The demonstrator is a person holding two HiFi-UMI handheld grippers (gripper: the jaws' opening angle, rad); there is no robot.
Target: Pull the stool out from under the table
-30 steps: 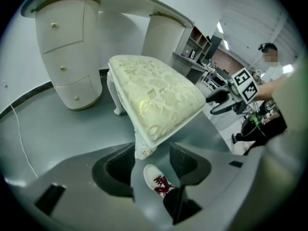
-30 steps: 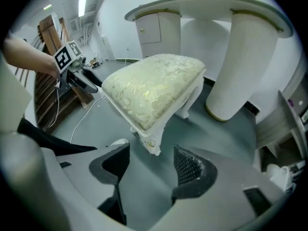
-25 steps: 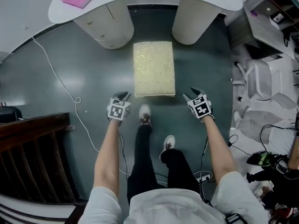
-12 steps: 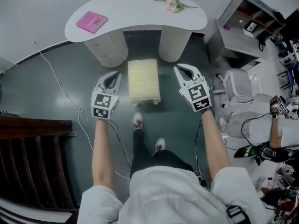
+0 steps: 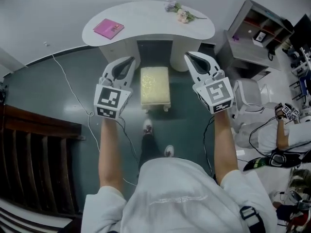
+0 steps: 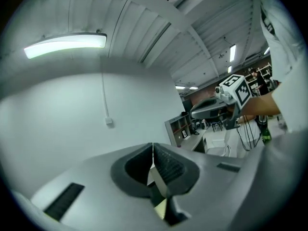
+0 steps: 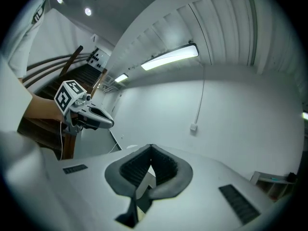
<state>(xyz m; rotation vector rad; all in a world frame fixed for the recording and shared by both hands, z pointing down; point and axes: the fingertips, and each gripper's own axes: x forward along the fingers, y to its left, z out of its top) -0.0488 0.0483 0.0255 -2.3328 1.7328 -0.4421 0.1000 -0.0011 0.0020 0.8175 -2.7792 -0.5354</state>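
One stool point(image 5: 155, 87) on the floor point(image 5: 58, 96) just in front of one table point(image 5: 150, 21), two grippers held up either side, left gripper point(image 5: 131, 59) closed and empty, right gripper point(image 5: 188, 56) closed and empty, one pink book point(image 5: 109, 28) and one flower sprig point(image 5: 181, 14) on the tabletop

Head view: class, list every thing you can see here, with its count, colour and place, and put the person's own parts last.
curved white table: one, white, top centre by the wall
flat pink book: one, pink, on the table's left end
small bunch of flowers: one, pale pink, on the table's back right
cushioned cream stool: one, cream, on the floor just in front of the table
thin white cable: one, white, on the floor at left
grey shelf unit: one, grey, right of the table
shoes: two, white, below the stool
left gripper: one, grey, jaws shut, empty
right gripper: one, grey, jaws shut, empty
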